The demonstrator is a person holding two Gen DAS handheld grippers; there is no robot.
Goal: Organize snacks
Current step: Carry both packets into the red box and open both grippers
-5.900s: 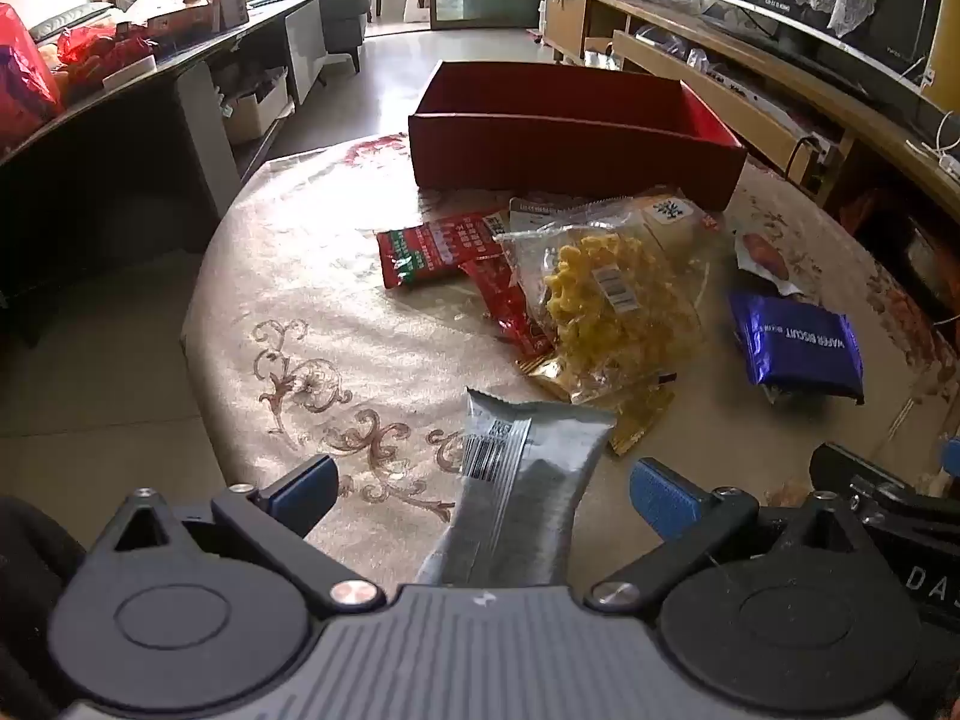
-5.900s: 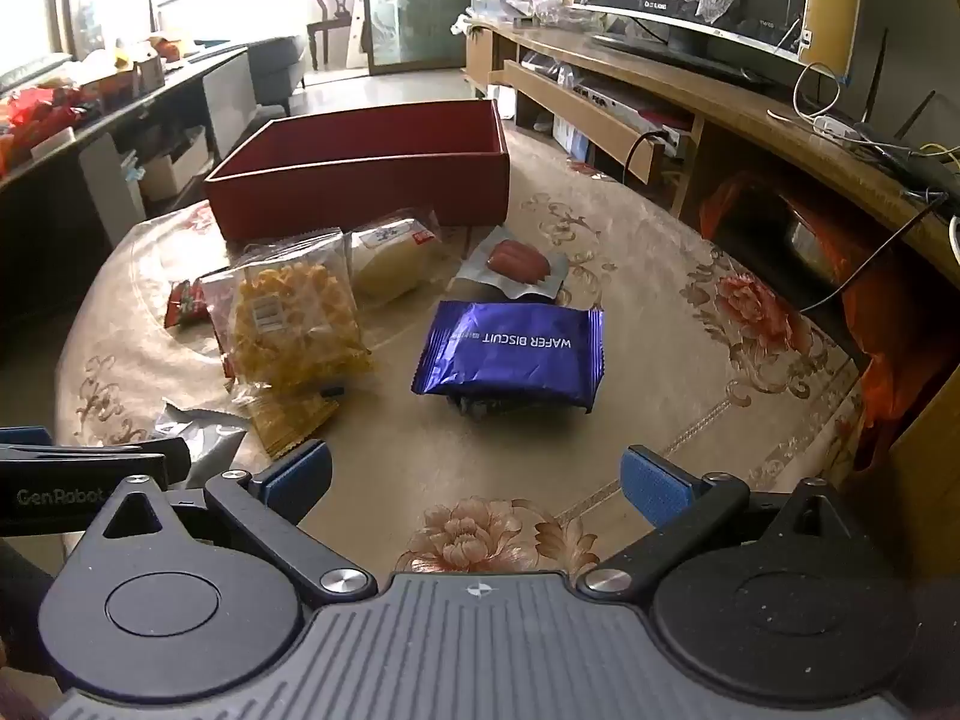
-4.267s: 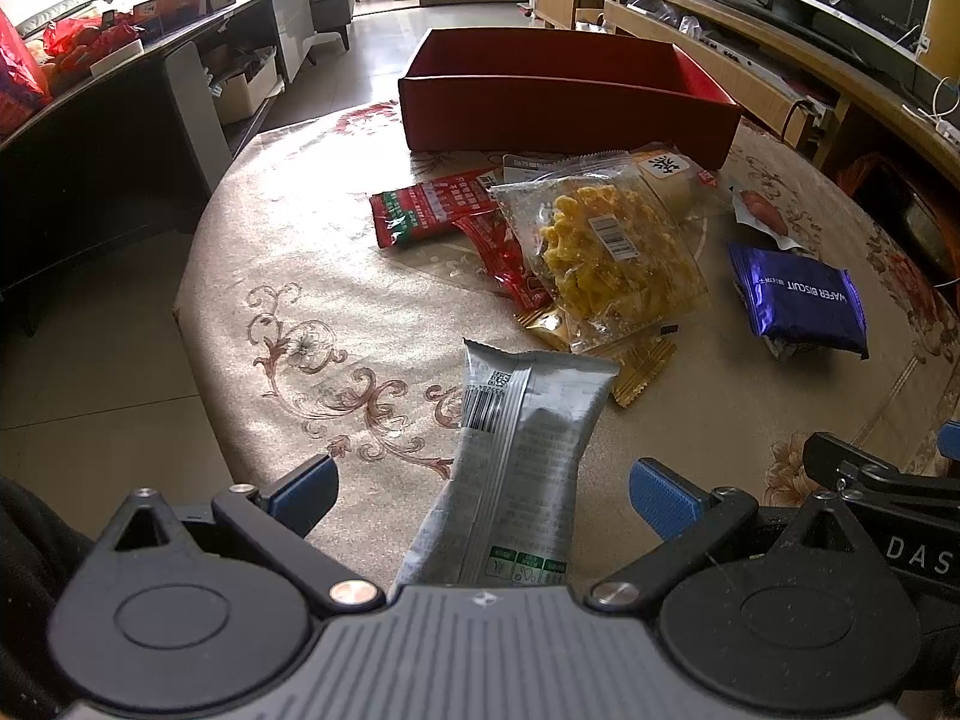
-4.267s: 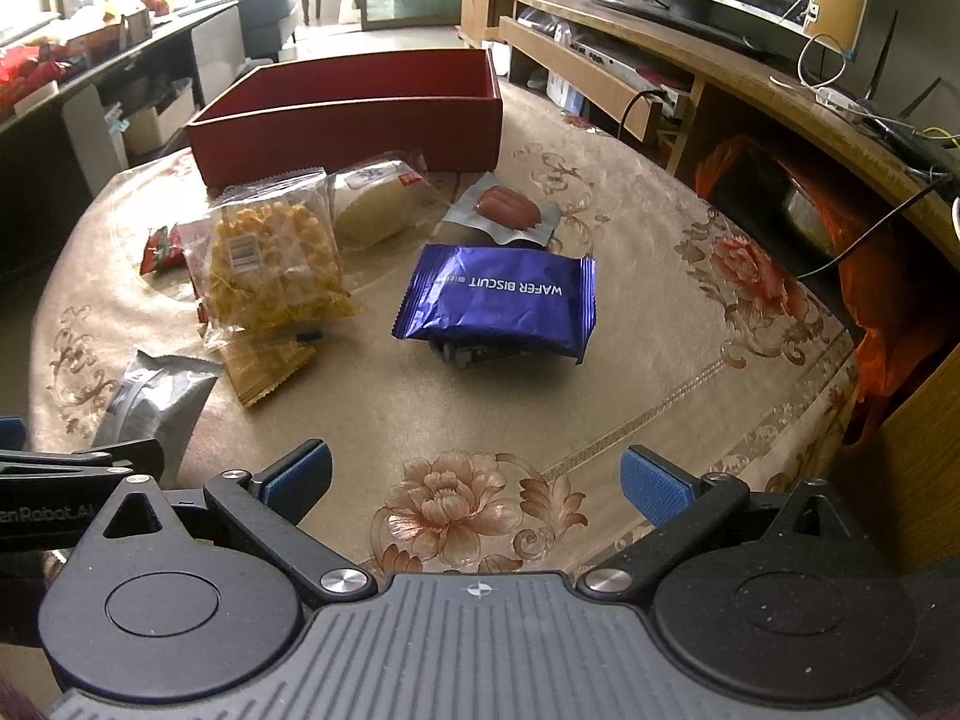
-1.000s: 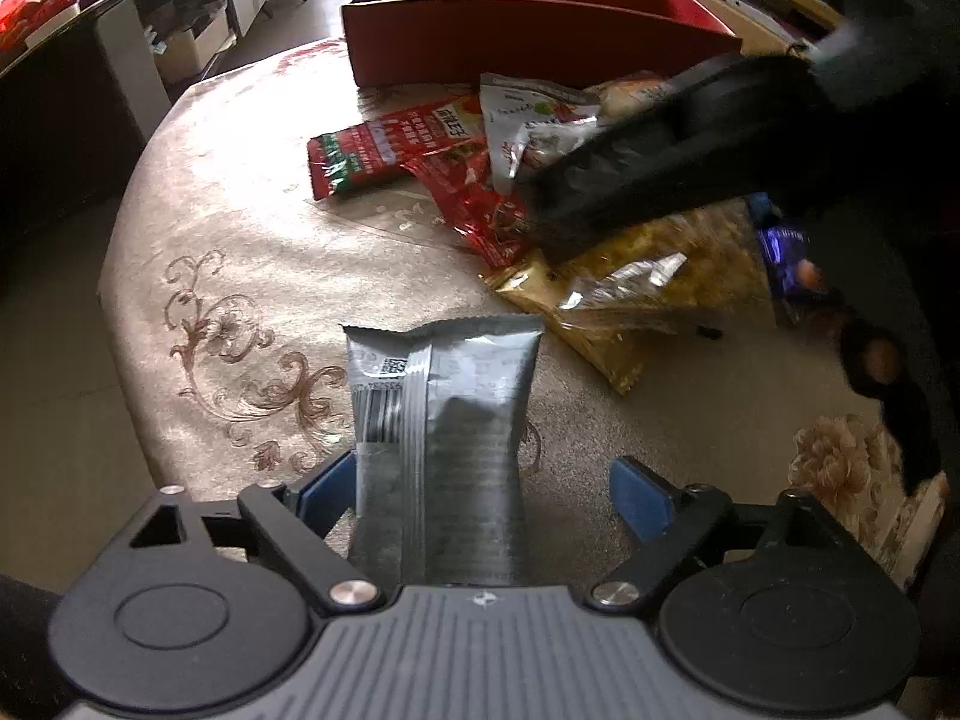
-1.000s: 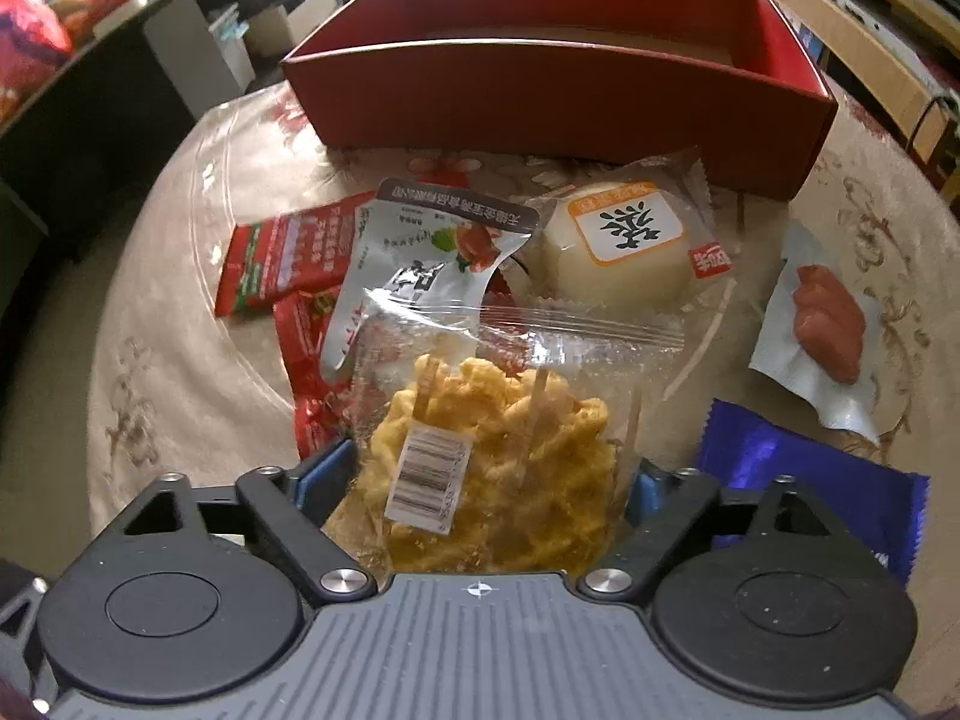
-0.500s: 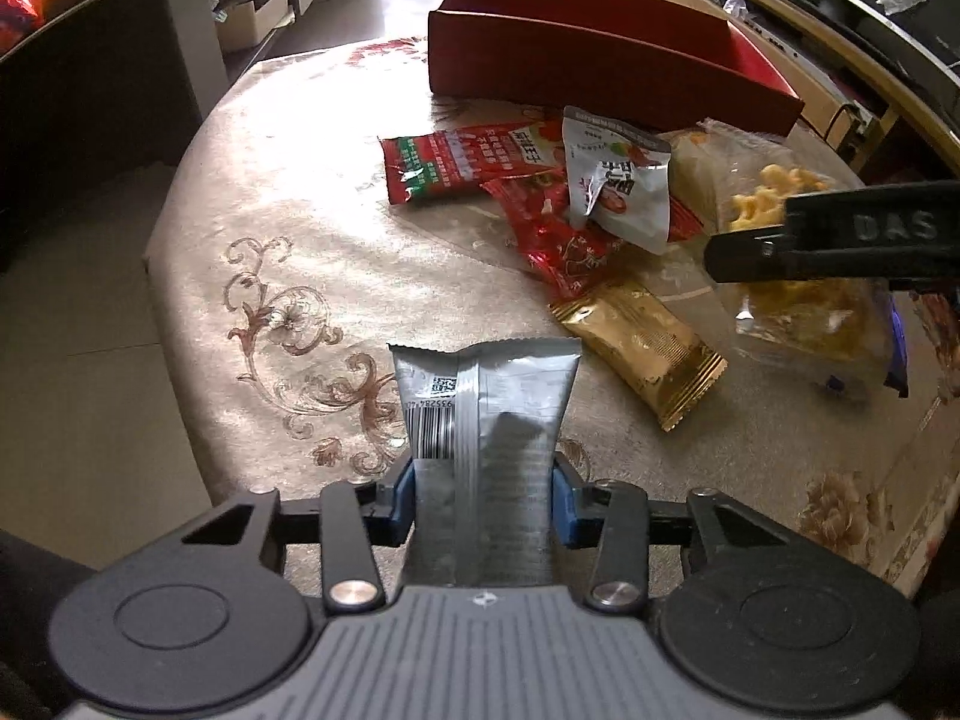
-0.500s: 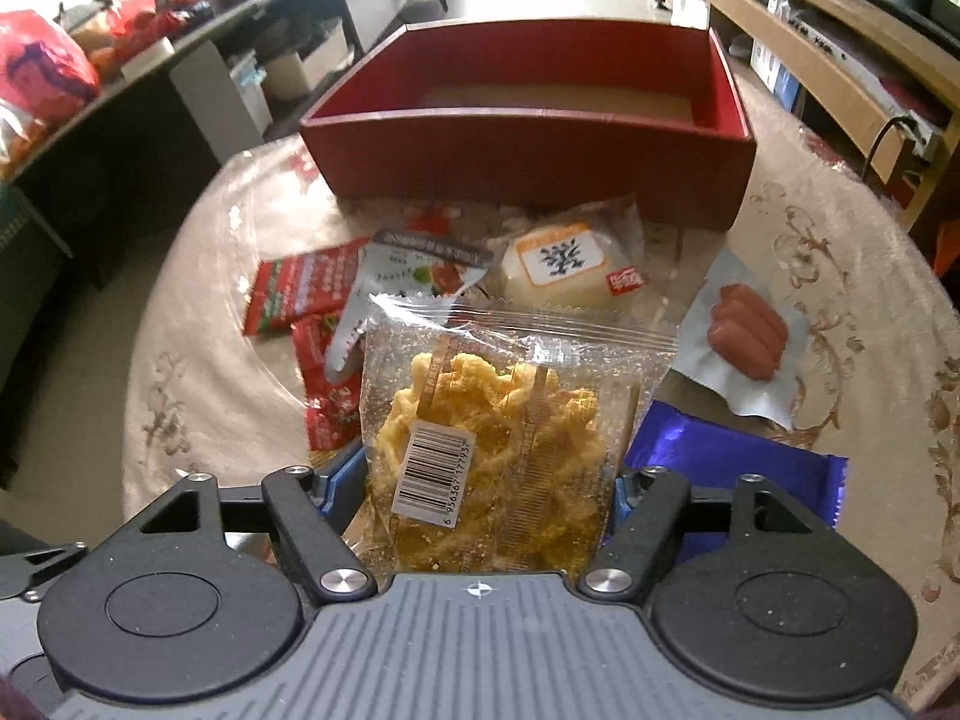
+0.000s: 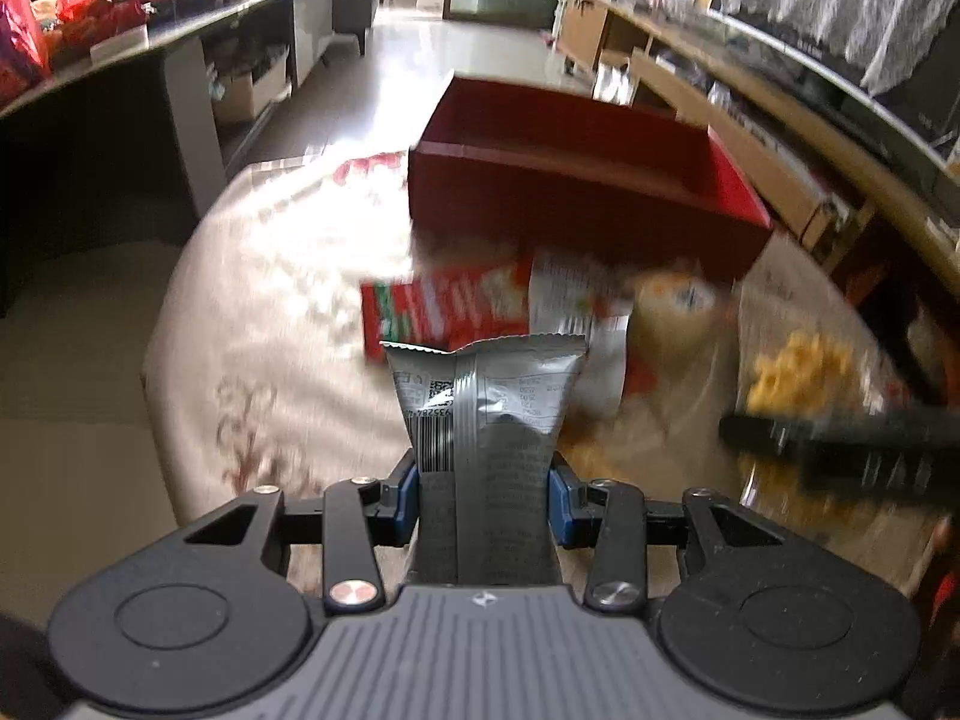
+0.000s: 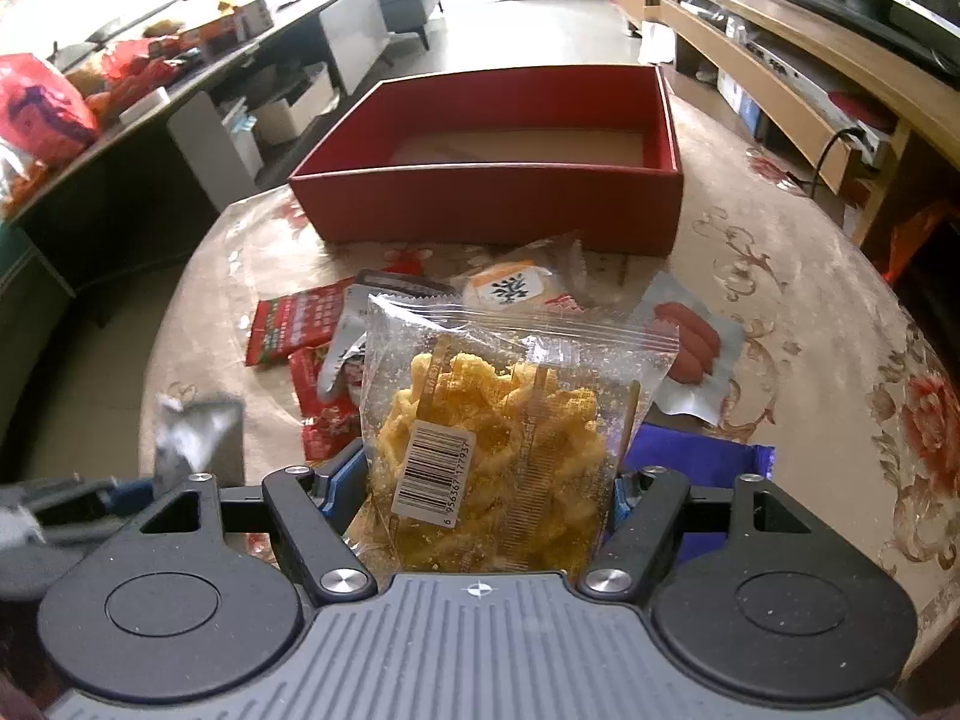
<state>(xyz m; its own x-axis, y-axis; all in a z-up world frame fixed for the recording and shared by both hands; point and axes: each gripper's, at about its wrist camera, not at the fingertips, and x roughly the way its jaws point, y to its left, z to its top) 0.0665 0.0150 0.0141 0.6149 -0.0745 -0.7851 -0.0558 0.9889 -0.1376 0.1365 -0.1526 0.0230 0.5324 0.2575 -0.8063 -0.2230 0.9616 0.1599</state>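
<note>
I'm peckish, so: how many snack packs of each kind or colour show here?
Red packs: 2
Silver pack: 1
White pack: 1
Yellow crisps: 1
Bun: 1
Sausages: 1
Blue pack: 1
Total in view: 8

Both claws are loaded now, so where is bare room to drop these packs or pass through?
The red box looks bare inside: its tan floor shows. Bare tablecloth lies right of the box and the sausage pack, and also left of the red packets. It is crowded directly before the box, where the packets, the bun and the sausage pack cluster.
</note>
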